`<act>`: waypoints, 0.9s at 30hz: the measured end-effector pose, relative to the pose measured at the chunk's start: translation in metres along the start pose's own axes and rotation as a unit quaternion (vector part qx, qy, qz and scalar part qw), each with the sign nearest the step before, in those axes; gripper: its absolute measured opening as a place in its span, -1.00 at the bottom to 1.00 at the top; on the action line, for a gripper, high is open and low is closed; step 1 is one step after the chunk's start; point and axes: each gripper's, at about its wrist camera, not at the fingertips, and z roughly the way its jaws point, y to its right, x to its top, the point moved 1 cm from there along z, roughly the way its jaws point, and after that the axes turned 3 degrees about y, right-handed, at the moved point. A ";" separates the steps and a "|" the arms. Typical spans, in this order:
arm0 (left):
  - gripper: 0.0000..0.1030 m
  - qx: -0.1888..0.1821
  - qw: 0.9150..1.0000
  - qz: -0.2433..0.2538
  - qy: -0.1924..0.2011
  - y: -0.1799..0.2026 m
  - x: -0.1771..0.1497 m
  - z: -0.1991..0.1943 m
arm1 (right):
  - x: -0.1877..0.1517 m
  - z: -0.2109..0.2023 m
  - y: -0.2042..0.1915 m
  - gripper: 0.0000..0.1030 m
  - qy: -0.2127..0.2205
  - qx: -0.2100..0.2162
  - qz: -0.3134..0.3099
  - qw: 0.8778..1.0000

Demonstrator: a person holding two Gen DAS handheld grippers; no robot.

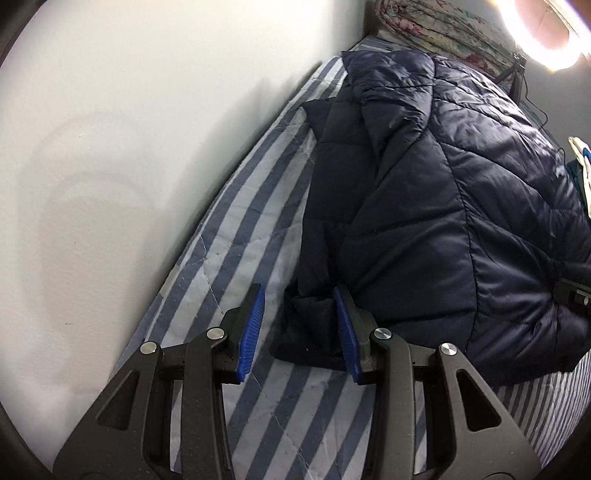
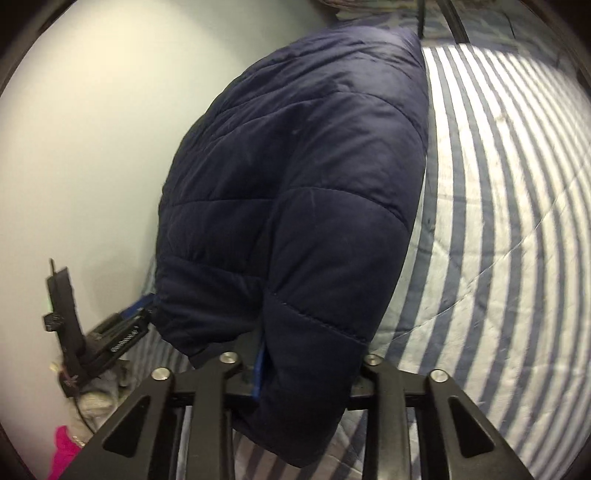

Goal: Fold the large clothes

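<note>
Striped quilted bedspread [image 1: 236,236]; left gripper [image 1: 299,325] parted beside puffy navy jacket [image 1: 424,206], right gripper [image 2: 303,369] pinching it.

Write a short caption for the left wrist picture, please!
Left gripper open around a corner of the navy puffer jacket lying on the striped bedspread beside the wall.

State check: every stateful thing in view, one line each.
navy puffer jacket: partly folded, heaped on the bed
left gripper: open, jaws straddling a jacket corner, pads clear
right gripper: shut on the jacket's edge
striped bedcover: spread flat
ring light: on
</note>
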 end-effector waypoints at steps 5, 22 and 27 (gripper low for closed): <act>-0.24 -0.033 0.999 0.014 -0.018 0.013 -0.013 -0.012 | 0.002 -0.023 -0.016 -0.57 -0.009 -0.030 -0.044 0.999; -0.24 -0.211 0.971 0.096 0.066 0.111 -0.015 -0.142 | -0.067 -0.136 0.048 -0.05 0.008 -0.095 -0.086 0.992; -0.24 -0.151 0.976 0.109 0.114 0.125 0.038 -0.120 | -0.038 -0.171 0.033 0.06 0.116 -0.124 -0.112 0.979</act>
